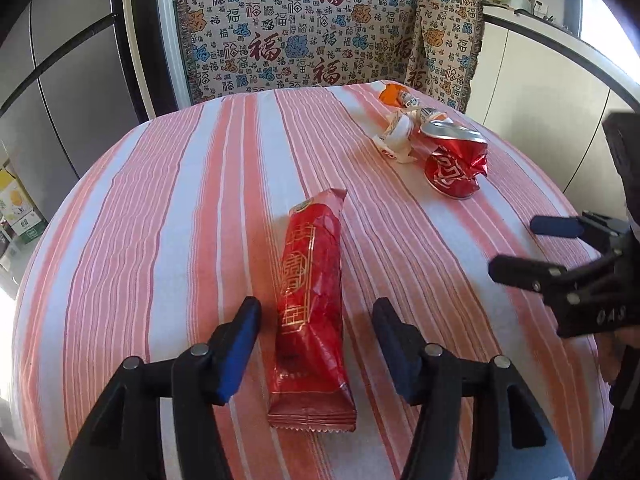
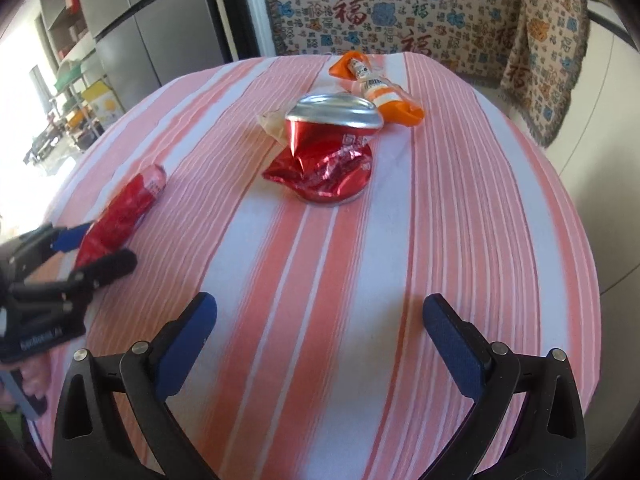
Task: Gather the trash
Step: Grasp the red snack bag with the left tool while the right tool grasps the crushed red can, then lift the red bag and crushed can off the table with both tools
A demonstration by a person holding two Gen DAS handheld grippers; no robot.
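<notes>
1. Between the blue pads of our left gripper (image 1: 316,344) lies a long red snack wrapper (image 1: 310,312) with gold print, flat on the bench (image 1: 160,220). The jaws are spread to either side of it, with a gap on both sides, so nothing is pinched.
2. Off to the right, our right gripper (image 2: 320,344) hovers over bare cloth with its jaws spread wide and empty.
3. Ahead of the right gripper, near the middle of the pink-and-white striped tablecloth (image 2: 460,208), stands a crushed red drink can (image 2: 328,152), silver top tilted.
4. Just behind the can we see a crumpled orange-and-white wrapper (image 2: 380,92) and a pale scrap of wrapper (image 2: 272,124), both close against the can.
5. Beyond the bench hangs a patterned cloth (image 1: 304,36) printed with red and blue characters.
</notes>
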